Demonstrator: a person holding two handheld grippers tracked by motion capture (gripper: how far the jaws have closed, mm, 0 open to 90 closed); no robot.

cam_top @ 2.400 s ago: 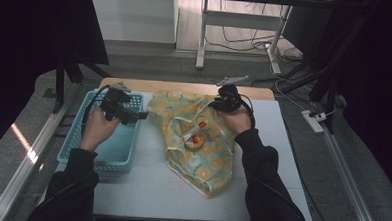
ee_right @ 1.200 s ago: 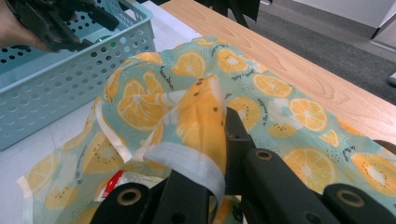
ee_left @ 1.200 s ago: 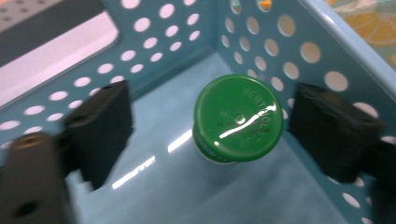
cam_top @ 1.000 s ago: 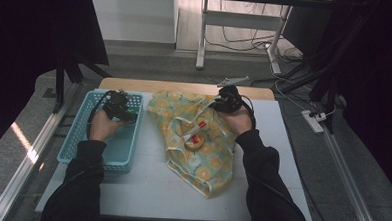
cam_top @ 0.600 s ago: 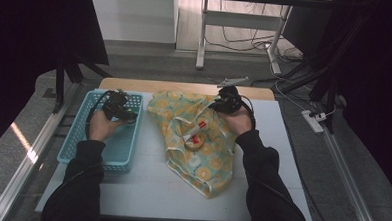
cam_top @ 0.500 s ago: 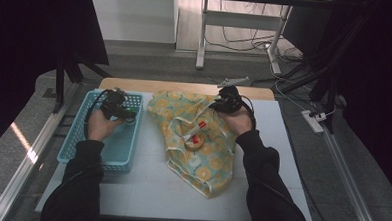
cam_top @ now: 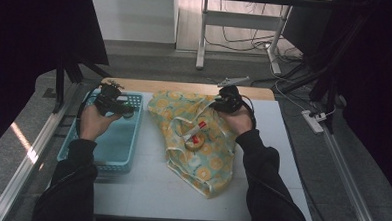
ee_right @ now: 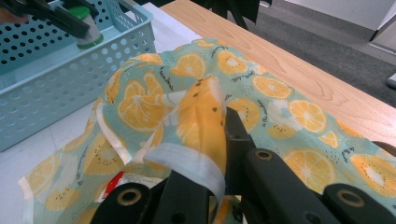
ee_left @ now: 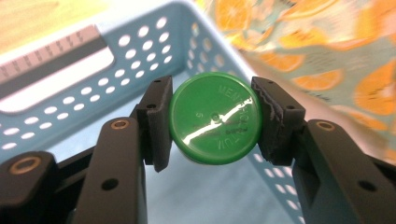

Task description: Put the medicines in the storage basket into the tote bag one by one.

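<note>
Two grips hold: left gripper point(ee_left: 215, 123) clamped on green-capped bottle point(ee_left: 215, 119) over blue basket point(ee_left: 56, 79); right gripper point(ee_right: 212, 154) pinching fruit-print bag point(ee_right: 201, 112) open. Next: carry bottle to bag mouth.

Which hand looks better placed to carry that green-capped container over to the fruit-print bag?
The left. Its tongs already clamp the green-capped container above the blue basket, right beside the fruit-print bag. The right tongs are busy pinching the bag's edge, probably holding it open.
</note>
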